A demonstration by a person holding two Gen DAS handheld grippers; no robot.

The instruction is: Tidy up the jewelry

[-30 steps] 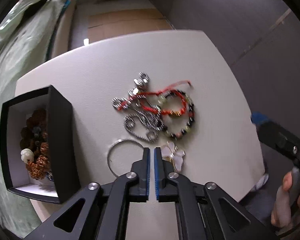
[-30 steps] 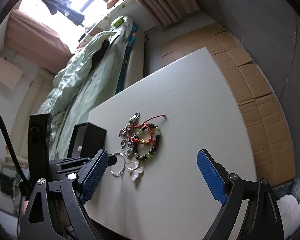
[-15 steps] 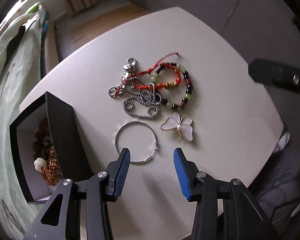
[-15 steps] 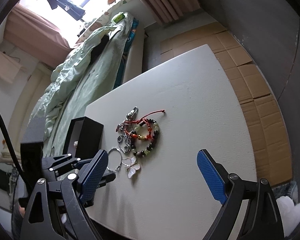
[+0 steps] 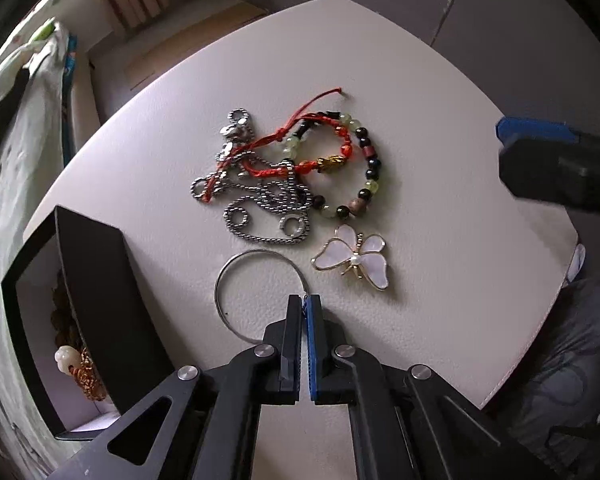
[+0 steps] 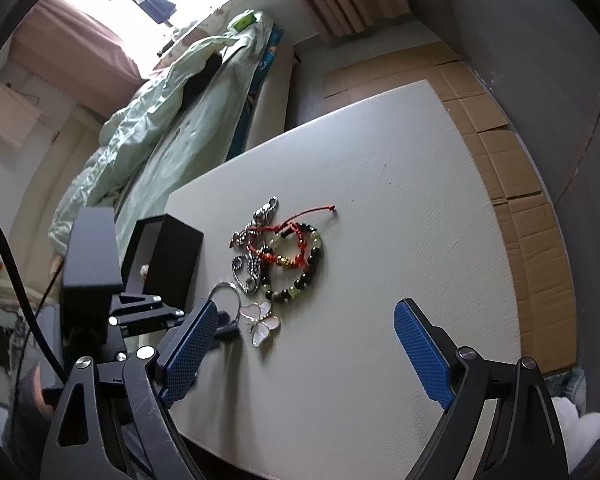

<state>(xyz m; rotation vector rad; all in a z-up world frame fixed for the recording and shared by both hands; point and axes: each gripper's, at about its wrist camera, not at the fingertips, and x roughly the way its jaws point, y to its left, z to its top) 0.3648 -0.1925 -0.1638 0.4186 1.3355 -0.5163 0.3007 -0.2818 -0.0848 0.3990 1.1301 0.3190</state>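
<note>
Near the table's (image 5: pixel 420 92) front edge: thin silver hoop (image 5: pixel 236 276), beside the black box (image 5: pixel 100 280).
Left gripper (image 5: pixel 304 304): just clenched on the hoop's right rim.
Right gripper (image 6: pixel 300 344): gaping, empty, farther off.

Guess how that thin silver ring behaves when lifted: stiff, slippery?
The silver ring is a thin wire hoop that holds its round shape, so probably stiff and light. The left gripper pinches only its rim; bare metal may slip or swing.
</note>
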